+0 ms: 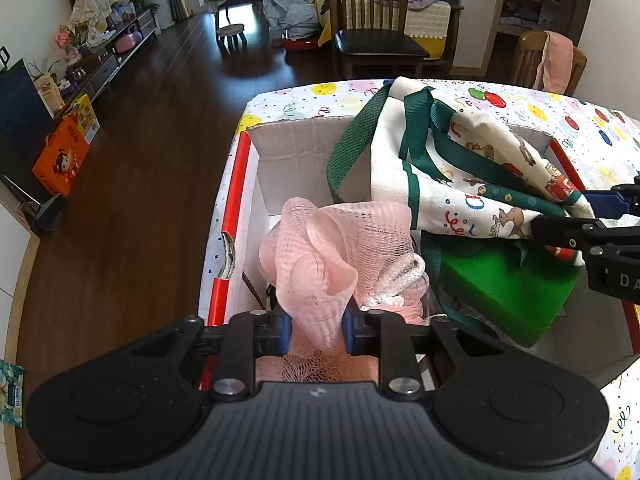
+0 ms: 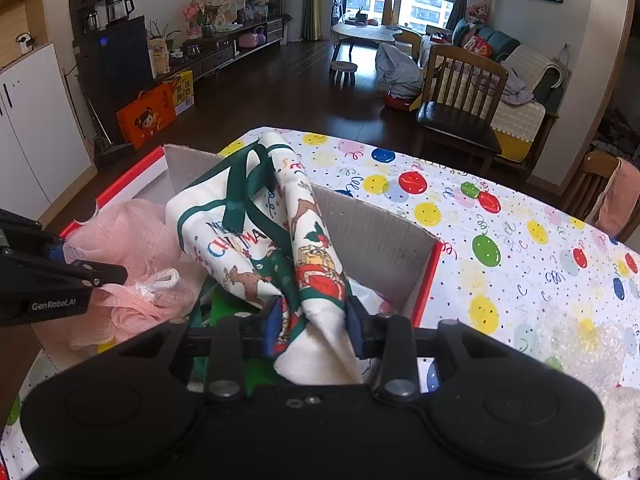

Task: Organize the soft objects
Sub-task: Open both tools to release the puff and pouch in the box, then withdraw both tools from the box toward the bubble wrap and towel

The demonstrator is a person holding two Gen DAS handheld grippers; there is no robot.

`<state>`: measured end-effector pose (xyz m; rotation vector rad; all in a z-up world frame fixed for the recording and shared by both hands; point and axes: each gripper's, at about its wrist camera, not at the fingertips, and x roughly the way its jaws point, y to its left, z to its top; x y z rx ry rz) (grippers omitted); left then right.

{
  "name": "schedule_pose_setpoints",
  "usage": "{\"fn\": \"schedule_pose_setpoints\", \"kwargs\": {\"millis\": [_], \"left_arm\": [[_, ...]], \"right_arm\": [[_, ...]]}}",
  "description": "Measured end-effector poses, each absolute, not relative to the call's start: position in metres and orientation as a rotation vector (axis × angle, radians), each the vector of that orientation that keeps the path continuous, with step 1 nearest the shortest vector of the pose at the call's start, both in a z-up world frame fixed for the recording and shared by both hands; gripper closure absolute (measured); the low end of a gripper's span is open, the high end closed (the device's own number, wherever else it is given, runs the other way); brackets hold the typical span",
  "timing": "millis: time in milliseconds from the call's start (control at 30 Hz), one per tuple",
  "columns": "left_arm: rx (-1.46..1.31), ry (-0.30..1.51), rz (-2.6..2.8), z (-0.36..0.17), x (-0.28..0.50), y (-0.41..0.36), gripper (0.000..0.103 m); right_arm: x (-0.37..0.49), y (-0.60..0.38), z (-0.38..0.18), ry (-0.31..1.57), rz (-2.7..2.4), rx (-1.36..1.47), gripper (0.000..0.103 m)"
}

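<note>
A pink mesh bath puff (image 1: 320, 248) with a white cord loop (image 1: 396, 284) lies in the left part of a red-rimmed cardboard box (image 1: 240, 184). My left gripper (image 1: 316, 330) is shut on the puff; the mesh fills the gap between its blue pads. A white Christmas tote bag (image 2: 248, 240) with green straps drapes over the box's right part, above a green foam block (image 1: 504, 288). My right gripper (image 2: 312, 326) is shut on a fold of the bag. Each gripper shows in the other's view: the right gripper (image 1: 568, 212) and the left gripper (image 2: 88, 256).
The box stands on a table with a balloon-print cloth (image 2: 500, 240), close to its left edge above the dark wood floor. Bubble wrap (image 2: 580, 332) lies at the right. A wooden chair (image 1: 372, 28) stands beyond the table, and another chair with a pink towel (image 2: 616, 196) at the right.
</note>
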<state>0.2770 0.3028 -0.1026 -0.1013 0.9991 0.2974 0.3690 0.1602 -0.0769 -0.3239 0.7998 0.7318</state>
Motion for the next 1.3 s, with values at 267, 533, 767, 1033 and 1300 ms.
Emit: {"fn": "schedule_pose_setpoints", "kwargs": {"millis": [267,533,767,1033,1300], "left_arm": [[-0.106,0.959,0.303,-0.095,0.268,0.303,0.030],[-0.097,0.936,0.297,-0.081,0.251,0.297,0.029],[-0.108,0.873,0.304,-0.055,0.233,0.289,0.029],[-0.118,0.802,0.278,-0.025,0.224,0.262,0.028],[-0.133,0.750,0.210,-0.001,0.231,0.209,0.021]], "right_arm": [[0.363,0.155,-0.069,0.786,0.747,-0.320,0.054],[0.348,0.142,-0.046,0.741,0.760,-0.297,0.037],[0.333,0.122,-0.017,0.705,0.772,-0.267,0.027],[0.317,0.084,0.014,0.637,0.795,-0.228,0.017],[0.314,0.029,0.033,0.578,0.781,-0.184,0.007]]}}
